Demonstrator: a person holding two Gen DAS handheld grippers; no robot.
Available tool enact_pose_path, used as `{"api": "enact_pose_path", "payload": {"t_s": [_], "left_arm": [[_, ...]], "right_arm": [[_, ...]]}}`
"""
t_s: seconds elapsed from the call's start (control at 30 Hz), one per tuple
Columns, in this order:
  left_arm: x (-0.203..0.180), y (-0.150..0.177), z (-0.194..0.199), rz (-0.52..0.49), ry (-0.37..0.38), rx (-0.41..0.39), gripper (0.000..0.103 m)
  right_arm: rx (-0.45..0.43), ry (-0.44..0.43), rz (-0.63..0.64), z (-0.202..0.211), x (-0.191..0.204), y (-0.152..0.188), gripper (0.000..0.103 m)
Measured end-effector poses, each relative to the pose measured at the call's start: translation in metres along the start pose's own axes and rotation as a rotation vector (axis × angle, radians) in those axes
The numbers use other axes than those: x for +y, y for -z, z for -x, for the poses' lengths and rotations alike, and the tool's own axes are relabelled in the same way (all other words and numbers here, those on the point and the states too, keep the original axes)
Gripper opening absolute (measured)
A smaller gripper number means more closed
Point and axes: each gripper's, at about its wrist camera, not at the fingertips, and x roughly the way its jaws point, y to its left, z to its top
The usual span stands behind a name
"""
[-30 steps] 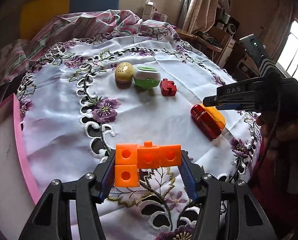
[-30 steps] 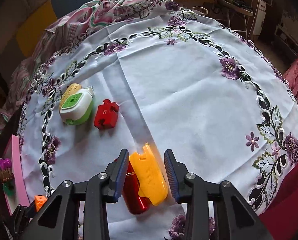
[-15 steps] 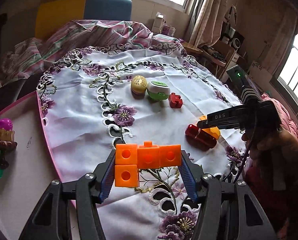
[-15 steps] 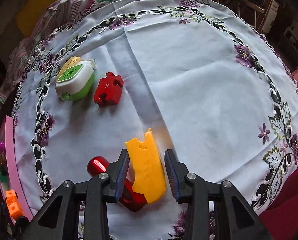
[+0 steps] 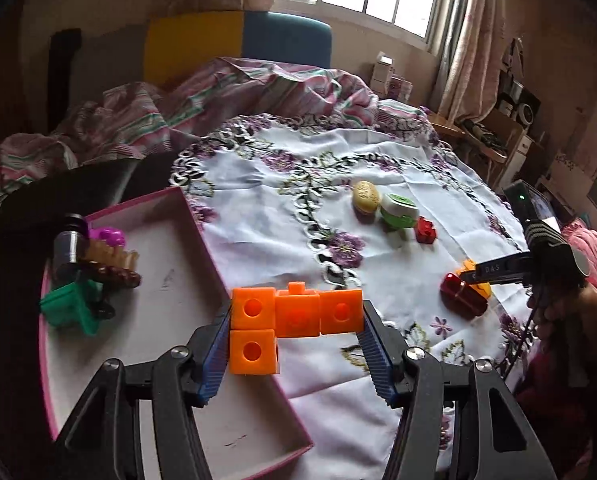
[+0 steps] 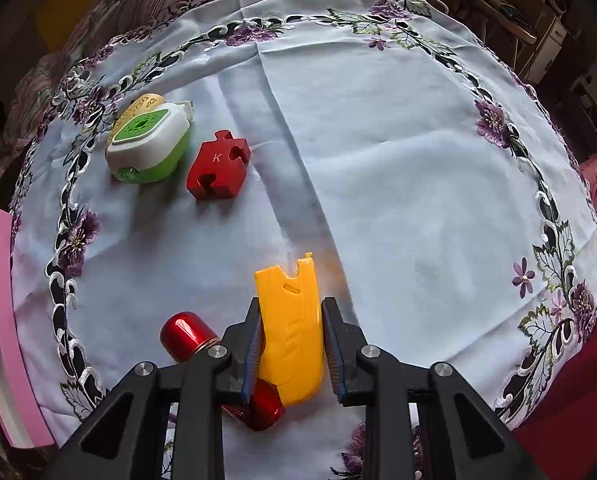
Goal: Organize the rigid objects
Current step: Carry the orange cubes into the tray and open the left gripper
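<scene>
While the left gripper (image 5: 296, 344) has its fingers clamped on the orange blocks (image 5: 294, 318), held over the near right edge of the pink tray (image 5: 202, 240), the right gripper (image 6: 292, 348) has just closed its fingers on the yellow piece (image 6: 292, 320), low over the cloth (image 6: 398, 160) with a red capsule (image 6: 186, 334) touching its left side. Next, I'd guess: blocks go down in the tray, yellow piece follows. Readable writing: "K" on the red puzzle piece (image 6: 218, 166), "DAS" on the right gripper

- Orange linked blocks (image 5: 296, 314)
- Yellow flat piece (image 6: 292, 332), shiny red capsule (image 6: 186, 334)
- Red puzzle piece (image 6: 218, 170)
- Green-and-white case (image 6: 148, 142)
- Pink-rimmed box (image 5: 202, 240)
- White tablecloth (image 6: 398, 168) with purple flowers
</scene>
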Motion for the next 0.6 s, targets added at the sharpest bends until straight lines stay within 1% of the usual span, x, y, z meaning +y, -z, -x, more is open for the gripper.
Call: {"api": "enact_pose_path", "payload": {"t_s": [0.1, 0.27, 0.33, 0.43, 0.6], "left_arm": [[0.022, 0.001, 0.010, 0.043, -0.055, -0.011, 0.060], [0.049, 0.004, 0.024, 0.087, -0.155, -0.024, 0.060], [0.061, 0.006, 0.028, 0.110, -0.182, -0.025, 0.060], [0.076, 0.011, 0.032, 0.146, -0.211, -0.020, 0.060], [0.100, 0.019, 0.037, 0.220, -0.222, -0.003, 0.060]], "right_arm": [[-0.003, 0.006, 0.007, 0.000, 0.001, 0.000, 0.028], [-0.009, 0.013, 0.016, 0.001, 0.002, 0.001, 0.027], [-0.011, 0.018, 0.022, 0.002, 0.003, 0.001, 0.027], [-0.014, 0.023, 0.028, 0.002, 0.004, 0.002, 0.027], [-0.017, 0.020, 0.032, 0.003, 0.004, 0.002, 0.027]]}}
